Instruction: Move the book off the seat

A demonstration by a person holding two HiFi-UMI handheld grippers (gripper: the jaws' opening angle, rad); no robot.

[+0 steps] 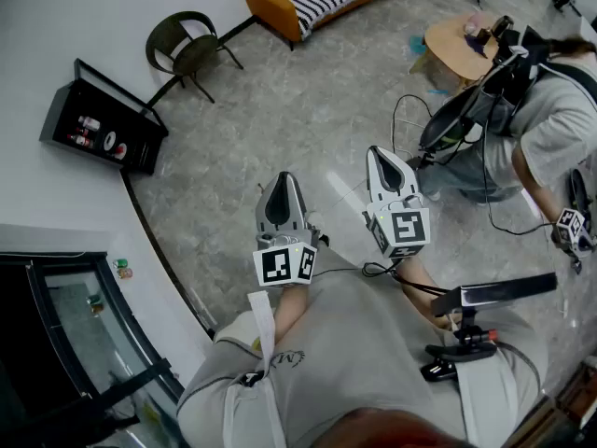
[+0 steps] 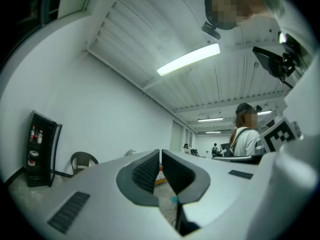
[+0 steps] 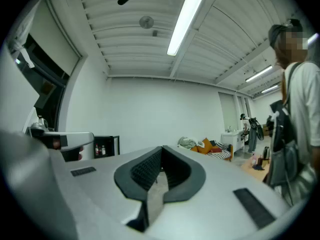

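Observation:
I hold both grippers out level over the grey stone floor. In the head view my left gripper [image 1: 284, 179] and my right gripper [image 1: 381, 151] are side by side, both pointing at the far end of the room. Each has its jaws pressed together with nothing between them, as the left gripper view [image 2: 160, 156] and the right gripper view [image 3: 161, 153] both show. An orange sofa [image 1: 280, 12] with a striped cover stands far ahead. An empty dark chair [image 1: 191, 47] stands by the wall. I cannot make out a book in any view.
A black shelf unit [image 1: 98, 115] with bottles leans at the left wall. At the right are a round wooden table [image 1: 462, 49] and another person [image 1: 560, 119] with cables on the floor [image 1: 410, 110]. Dark glass fronts [image 1: 56, 343] lie at lower left.

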